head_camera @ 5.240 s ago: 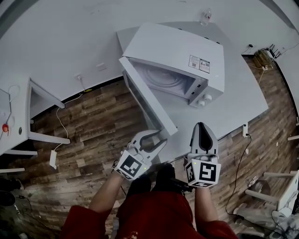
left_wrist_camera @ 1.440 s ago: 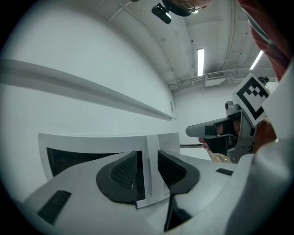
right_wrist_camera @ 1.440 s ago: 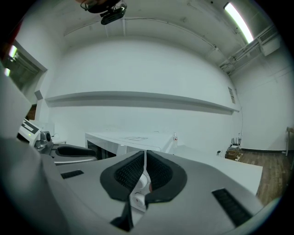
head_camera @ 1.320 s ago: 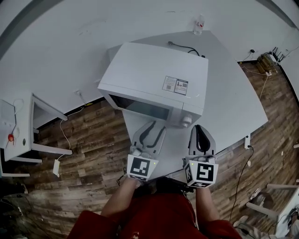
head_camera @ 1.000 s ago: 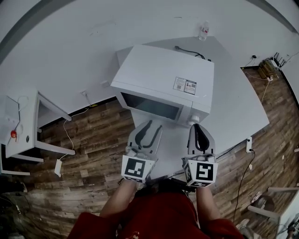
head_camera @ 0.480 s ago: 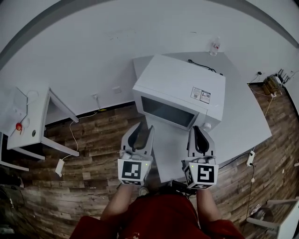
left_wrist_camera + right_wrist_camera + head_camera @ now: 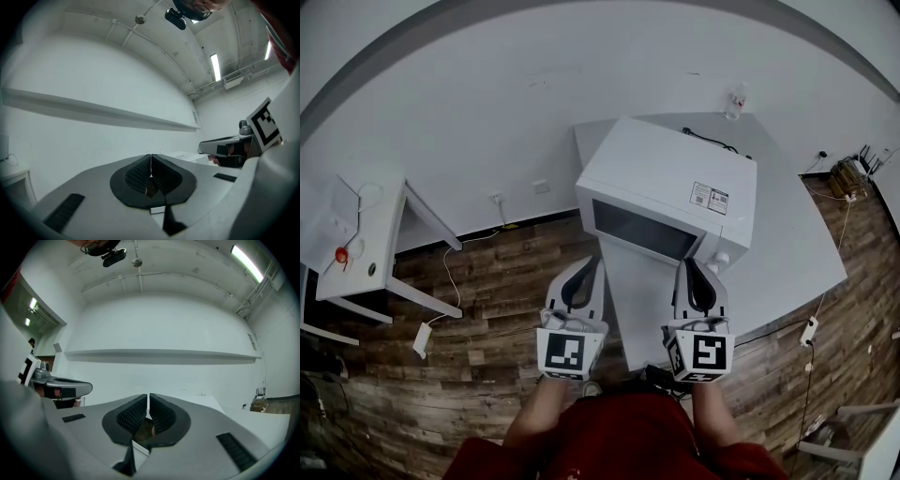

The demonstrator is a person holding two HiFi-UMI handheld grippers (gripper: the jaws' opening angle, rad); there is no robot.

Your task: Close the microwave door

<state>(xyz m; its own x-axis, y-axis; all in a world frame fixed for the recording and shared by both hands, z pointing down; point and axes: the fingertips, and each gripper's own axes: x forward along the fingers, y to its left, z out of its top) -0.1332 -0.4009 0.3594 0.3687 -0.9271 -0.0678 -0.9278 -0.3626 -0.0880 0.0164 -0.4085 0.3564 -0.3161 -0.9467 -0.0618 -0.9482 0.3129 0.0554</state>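
Note:
The white microwave (image 7: 670,183) stands on the white table (image 7: 792,248) with its dark-windowed door (image 7: 642,230) shut flush against the front. Both grippers hang in front of it, clear of the door and pointing level toward it. My left gripper (image 7: 582,274) is over the wooden floor by the table's left edge; its jaws are closing and its pads (image 7: 140,174) meet with nothing between them. My right gripper (image 7: 697,272) is over the table's front part, just below the microwave's knobs (image 7: 719,260), shut and empty. In the right gripper view its fingertips (image 7: 148,409) touch.
A small clear bottle (image 7: 735,97) stands at the table's far corner, and a black cable (image 7: 712,142) lies behind the microwave. A white side table (image 7: 358,246) is at the left. A power strip (image 7: 811,330) hangs off the table's right front edge. Wooden floor lies below.
The microwave door, wide open in the oldest frame, is now shut. Both grippers have drawn back from the microwave. The left jaws, open a second ago, have come together.

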